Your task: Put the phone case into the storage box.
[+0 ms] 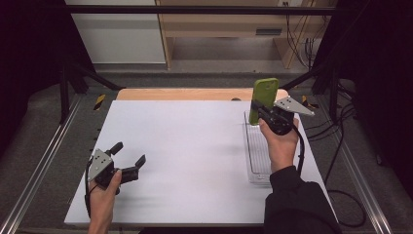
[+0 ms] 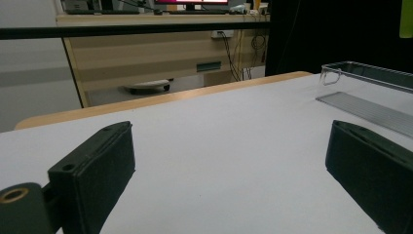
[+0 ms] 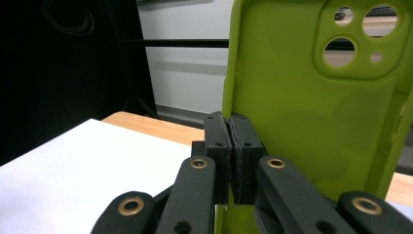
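Near the white table's (image 1: 195, 161) front left corner, the left gripper (image 1: 130, 159) rests low in the person's left hand (image 1: 103, 197), jaws spread wide and pointing toward the far right. At the right edge, the raised right gripper (image 1: 258, 108) pinches the green phone case (image 1: 263, 99) upright by its edge, above the far end of the clear plastic tray (image 1: 257, 151).
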Available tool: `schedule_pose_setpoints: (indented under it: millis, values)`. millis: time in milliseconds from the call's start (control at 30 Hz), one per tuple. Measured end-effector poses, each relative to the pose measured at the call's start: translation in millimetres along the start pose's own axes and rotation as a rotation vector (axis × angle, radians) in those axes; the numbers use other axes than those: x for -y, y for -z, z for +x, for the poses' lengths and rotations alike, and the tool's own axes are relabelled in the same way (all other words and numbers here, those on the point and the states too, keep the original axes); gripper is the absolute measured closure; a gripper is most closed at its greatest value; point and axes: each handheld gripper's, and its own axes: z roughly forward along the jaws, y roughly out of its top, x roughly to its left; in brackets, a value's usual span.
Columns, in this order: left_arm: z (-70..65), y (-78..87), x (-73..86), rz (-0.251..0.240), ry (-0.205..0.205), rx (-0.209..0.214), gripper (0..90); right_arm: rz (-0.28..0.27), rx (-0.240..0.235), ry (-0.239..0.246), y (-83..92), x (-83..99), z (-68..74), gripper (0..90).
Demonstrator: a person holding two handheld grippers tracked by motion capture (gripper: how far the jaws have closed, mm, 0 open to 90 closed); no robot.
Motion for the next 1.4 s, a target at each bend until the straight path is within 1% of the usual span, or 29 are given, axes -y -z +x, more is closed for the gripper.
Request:
schedule_pose_setpoints:
  millis: [167, 300, 400, 433, 467, 500, 533, 633, 667, 767, 800, 833, 867, 933, 1133, 1267, 1400]
  values:
    - [0.6, 0.1, 0.0, -0.001, -0.001, -0.001, 3.6, 0.003, 0.018, -0.010, -6.5, 0.5, -3.7, 87.9]
    - [0.8, 0.2, 0.0, -0.001, -0.003, -0.001, 3.5, 0.012, 0.043, -0.003, -14.3, 2.0, -7.3, 87.9]
    - [1.7, 0.3, 0.2, -0.002, 0.001, -0.004, 3.5, 0.007, 0.067, -0.009, -21.3, 4.5, -10.9, 87.9]
    - [1.7, 0.3, 0.2, -0.002, 0.001, -0.004, 3.5, 0.007, 0.067, -0.009, -21.3, 4.5, -10.9, 87.9]
    - [2.0, 0.4, 0.2, -0.003, 0.001, -0.004, 3.5, 0.006, 0.084, -0.014, -26.4, 6.9, -14.2, 87.9]
    - [2.3, 0.5, 0.1, -0.003, 0.000, -0.005, 3.5, 0.006, 0.084, -0.014, -26.4, 6.9, -14.2, 87.9]
    - [2.7, 0.7, 0.2, -0.005, 0.002, -0.006, 3.5, 0.004, 0.105, -0.012, -31.7, 10.1, -17.5, 87.9]
    - [3.2, 1.1, 0.0, -0.005, 0.000, -0.008, 3.5, 0.007, 0.125, -0.025, -39.0, 15.4, -22.7, 87.9]
    - [3.4, 1.4, -0.2, -0.013, 0.007, -0.008, 3.5, 0.007, 0.127, -0.029, -41.5, 16.9, -24.0, 87.9]
    - [3.8, 1.9, -0.4, -0.019, 0.009, -0.008, 3.5, 0.009, 0.135, -0.038, -45.9, 19.4, -26.1, 87.9]
    - [3.8, 2.5, -1.0, -0.030, 0.010, -0.008, 3.5, 0.006, 0.142, -0.051, -49.0, 21.2, -27.9, 87.9]
    - [3.8, 2.5, -1.0, -0.030, 0.010, -0.008, 3.4, 0.006, 0.142, -0.051, -49.0, 21.2, -27.9, 87.9]
    - [4.2, 3.1, -1.2, -0.036, 0.007, -0.005, 3.3, 0.000, 0.148, -0.065, -51.4, 23.0, -30.5, 87.9]
    - [4.4, 3.2, -1.1, -0.039, 0.009, -0.002, 3.3, 0.006, 0.153, -0.074, -53.6, 24.9, -32.6, 87.9]
    - [4.7, 3.5, -1.2, -0.042, 0.008, 0.003, 3.3, 0.022, 0.168, -0.059, -59.2, 29.8, -34.3, 87.9]
    - [4.4, 3.3, -1.0, -0.042, 0.009, 0.004, 3.2, 0.028, 0.172, -0.057, -61.7, 32.3, -35.5, 87.9]
    - [4.4, 3.3, -1.1, -0.044, 0.011, 0.005, 3.2, 0.039, 0.185, -0.068, -66.8, 36.9, -39.2, 87.9]
